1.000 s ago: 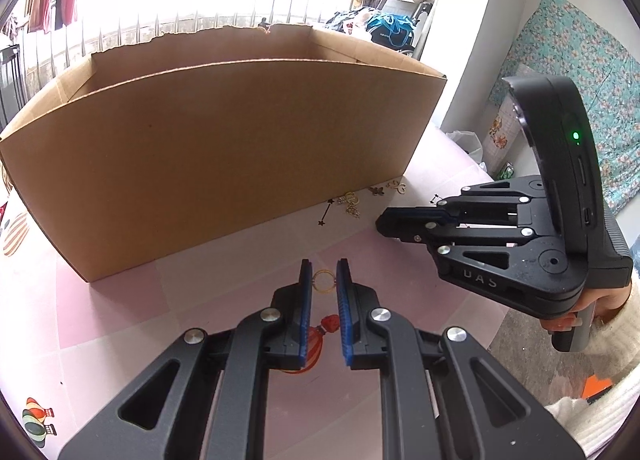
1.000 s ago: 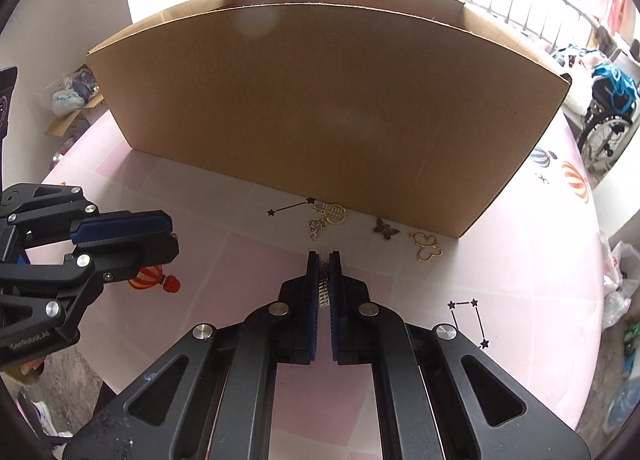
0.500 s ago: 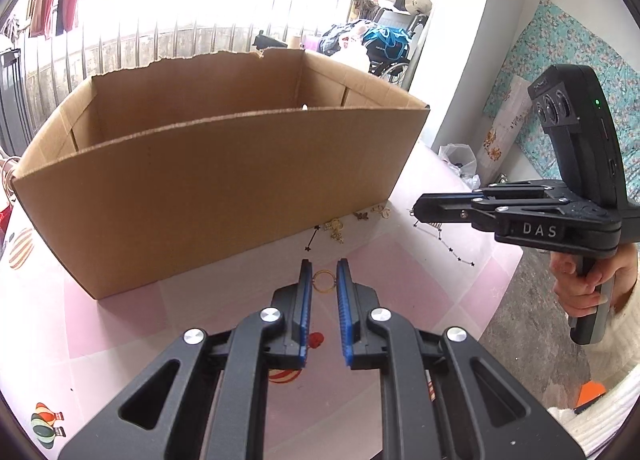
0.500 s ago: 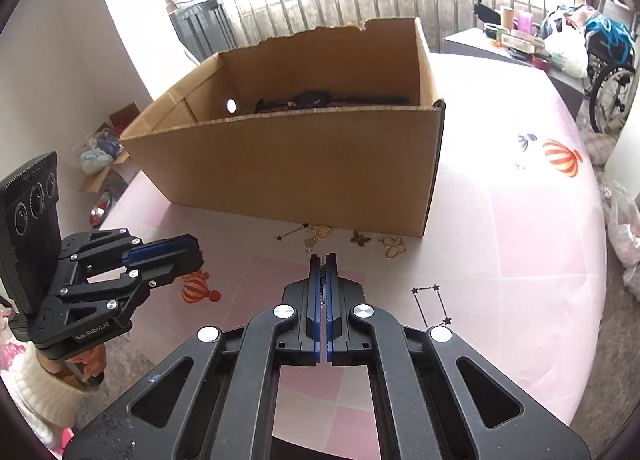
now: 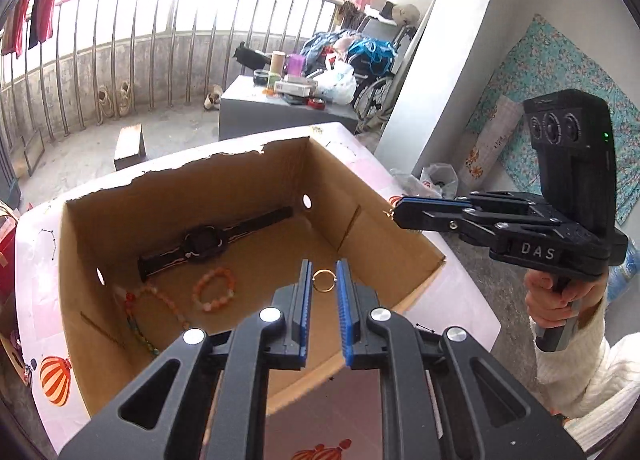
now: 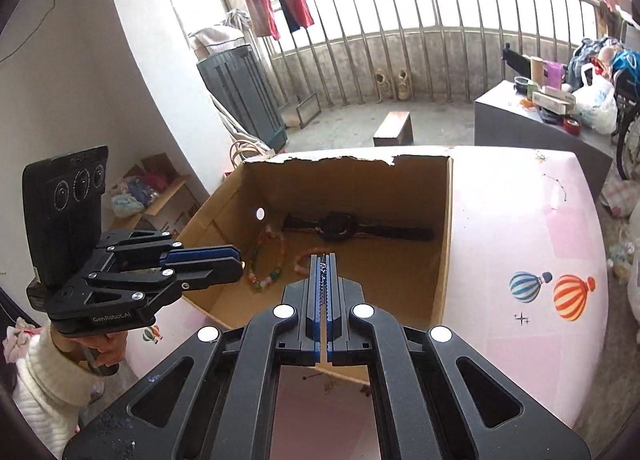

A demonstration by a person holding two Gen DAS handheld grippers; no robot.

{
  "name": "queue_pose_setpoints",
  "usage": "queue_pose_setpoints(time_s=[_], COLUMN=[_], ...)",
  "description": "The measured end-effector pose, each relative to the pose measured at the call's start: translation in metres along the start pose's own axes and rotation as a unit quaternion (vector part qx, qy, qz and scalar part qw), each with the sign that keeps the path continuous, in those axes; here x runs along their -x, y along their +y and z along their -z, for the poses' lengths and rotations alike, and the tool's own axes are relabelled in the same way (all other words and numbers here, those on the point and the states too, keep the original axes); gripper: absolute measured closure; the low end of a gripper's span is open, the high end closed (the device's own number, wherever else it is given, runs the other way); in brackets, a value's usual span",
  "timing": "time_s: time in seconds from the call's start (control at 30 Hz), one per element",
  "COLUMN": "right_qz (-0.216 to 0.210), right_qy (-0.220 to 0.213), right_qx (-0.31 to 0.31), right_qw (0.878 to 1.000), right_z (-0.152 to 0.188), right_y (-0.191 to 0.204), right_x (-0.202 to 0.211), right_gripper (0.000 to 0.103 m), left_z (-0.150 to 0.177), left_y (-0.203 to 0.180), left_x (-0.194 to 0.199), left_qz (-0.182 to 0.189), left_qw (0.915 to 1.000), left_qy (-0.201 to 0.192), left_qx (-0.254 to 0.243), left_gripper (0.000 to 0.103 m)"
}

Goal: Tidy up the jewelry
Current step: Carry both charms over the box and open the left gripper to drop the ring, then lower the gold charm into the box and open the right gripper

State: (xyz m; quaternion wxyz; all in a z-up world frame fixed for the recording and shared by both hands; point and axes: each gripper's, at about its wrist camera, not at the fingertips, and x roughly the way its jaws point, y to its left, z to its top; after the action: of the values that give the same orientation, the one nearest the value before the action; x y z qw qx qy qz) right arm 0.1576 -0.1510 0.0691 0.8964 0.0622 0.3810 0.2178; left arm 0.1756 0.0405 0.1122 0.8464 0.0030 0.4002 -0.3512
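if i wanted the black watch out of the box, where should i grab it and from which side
Grip the watch at its thick round case, coming straight down through the open top of the box. It lies flat along the far wall, straps stretched out thin, so the case gives the fingers more to close on.

Cardboard box [image 5: 372, 248]: matt brown, torn rim. Ring [image 5: 323, 281]: polished gold-toned metal. Watch [image 5: 208, 246]: matt black strap. Bracelet [image 5: 214, 289]: glossy beads. Tabletop [image 6: 520, 228]: smooth printed pink covering. Jaws: ribbed blue pads.

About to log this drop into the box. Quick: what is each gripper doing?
Left gripper: shut on a gold ring.
Right gripper: shut on a thin chain.
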Motion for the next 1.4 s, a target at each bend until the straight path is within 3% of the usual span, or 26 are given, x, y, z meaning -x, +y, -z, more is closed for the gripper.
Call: queue_pose_setpoints(time_s=[0.1,0.23,0.3,0.37,0.4,0.43,0.6,0.67,0.73,0.87,1.07,1.23,1.33,1.4], right_qz=[0.002,-0.002,-0.004,-0.011,0.003,0.017,0.038,0.034,0.045,0.066,0.065,0.080,0.097,0.106], right_qy=[0.033,0.080,0.104,0.129,0.139,0.143,0.149,0.160,0.168,0.195,0.243,0.310,0.343,0.336], right_qx=[-0.014,-0.035,-0.041,-0.046,-0.044,-0.038,-0.015,-0.018,-0.011,0.007,-0.013,-0.027,-0.034,-0.030], right_qw=[0.999,0.996,0.994,0.990,0.989,0.989,0.988,0.986,0.985,0.979,0.968,0.947,0.934,0.935], right_z=[-0.020,-0.044,-0.049,-0.050,-0.049,-0.048,-0.042,-0.041,-0.040,-0.037,-0.045,-0.043,-0.040,-0.044], right_y=[-0.012,-0.028,-0.031,-0.034,-0.035,-0.035,-0.028,-0.026,-0.021,-0.011,-0.012,-0.017,-0.023,-0.023], right_x=[-0.034,-0.065,-0.078,-0.089,-0.095,-0.098,-0.103,-0.107,-0.111,-0.125,-0.152,-0.189,-0.204,-0.202], right_gripper=[0.103,0.103,0.103,0.103,0.103,0.103,0.102,0.102,0.102,0.102,0.102,0.101,0.097,0.085], left_z=[-0.026,-0.045,-0.049,-0.051,-0.053,-0.054,-0.048,-0.046,-0.044,-0.043,-0.035,-0.018,-0.016,-0.012], left_y=[0.030,0.061,0.070,0.073,0.075,0.075,0.074,0.075,0.075,0.080,0.073,0.060,0.047,0.041], left_x=[-0.046,-0.103,-0.120,-0.135,-0.139,-0.142,-0.165,-0.169,-0.170,-0.154,-0.097,-0.038,-0.013,0.004], left_qz=[0.016,0.018,-0.008,0.004,-0.012,-0.035,-0.052,-0.072,-0.078,-0.088,-0.124,-0.113,-0.102,-0.090], left_qw=[0.9949,0.9762,0.9707,0.9638,0.9630,0.9638,0.9545,0.9528,0.9529,0.9560,0.9614,0.9717,0.9773,0.9814], left_qy=[0.092,0.199,0.222,0.249,0.252,0.250,0.287,0.289,0.288,0.275,0.246,0.207,0.184,0.169], left_qx=[0.038,0.083,0.092,0.096,0.093,0.086,0.062,0.057,0.052,0.050,0.003,-0.014,-0.023,-0.020], left_gripper=[0.091,0.091,0.091,0.091,0.091,0.091,0.087,0.068,0.057,0.056,0.056,0.056,0.053,0.051])
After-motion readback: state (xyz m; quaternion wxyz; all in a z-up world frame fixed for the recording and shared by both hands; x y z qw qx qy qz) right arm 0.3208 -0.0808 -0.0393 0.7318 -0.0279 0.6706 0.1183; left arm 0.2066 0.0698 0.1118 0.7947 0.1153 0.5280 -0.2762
